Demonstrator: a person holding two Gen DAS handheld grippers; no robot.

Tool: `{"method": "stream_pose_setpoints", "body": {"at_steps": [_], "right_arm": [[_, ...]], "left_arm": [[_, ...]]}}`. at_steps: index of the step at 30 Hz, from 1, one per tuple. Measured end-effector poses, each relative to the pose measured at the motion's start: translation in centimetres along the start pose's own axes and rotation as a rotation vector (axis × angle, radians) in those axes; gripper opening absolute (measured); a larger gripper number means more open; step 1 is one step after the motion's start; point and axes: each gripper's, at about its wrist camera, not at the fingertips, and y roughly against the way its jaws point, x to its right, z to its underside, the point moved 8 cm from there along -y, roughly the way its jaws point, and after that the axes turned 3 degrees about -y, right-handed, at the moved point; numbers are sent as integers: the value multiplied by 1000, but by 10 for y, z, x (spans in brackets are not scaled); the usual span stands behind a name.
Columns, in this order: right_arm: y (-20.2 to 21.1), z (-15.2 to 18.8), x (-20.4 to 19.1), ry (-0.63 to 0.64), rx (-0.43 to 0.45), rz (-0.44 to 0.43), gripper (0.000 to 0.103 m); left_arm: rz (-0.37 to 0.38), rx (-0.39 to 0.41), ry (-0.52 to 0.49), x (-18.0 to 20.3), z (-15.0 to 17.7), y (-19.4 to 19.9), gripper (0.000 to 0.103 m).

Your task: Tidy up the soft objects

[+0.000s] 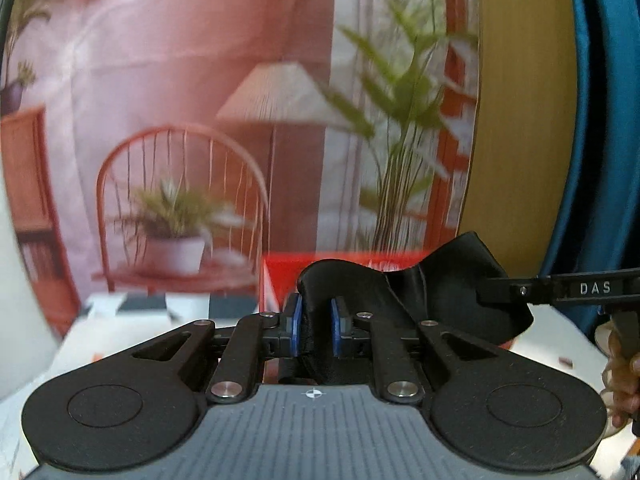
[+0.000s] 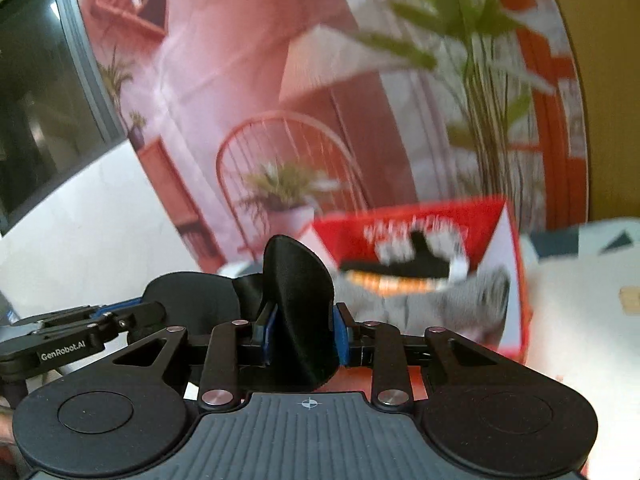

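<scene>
Left gripper: jaws closed on one end of a black sleep mask. Right gripper: jaws clamp its other end. The mask hangs between them, off the bench. Red box at 1 o'clock, grey fabric inside.

both grippers, left gripper and right gripper, point slightly downward side by side, jaws clamped nearly closed.

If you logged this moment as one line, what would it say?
left gripper: shut on black cloth | right gripper: shut on same cloth | behind: red box
</scene>
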Motion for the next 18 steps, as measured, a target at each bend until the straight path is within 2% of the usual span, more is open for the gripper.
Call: {"method": "stream_pose_setpoints", "body": {"at_steps": [5,9,13,18], "right_arm": [[1,-35,5,52,77,38,27],[-7,-47,17,68,91,78,27],[-28,-40,37,53,47,127,27],[-65,-14,75,-41,-78,183,27]], "left_arm": [[0,34,-25,10,-35,-29,16],[-7,-2,-57,17,-42,-66,16],[28,-127,-43,16,-28,-111,16],[53,-334,-25,14,6,-159,16]]}}
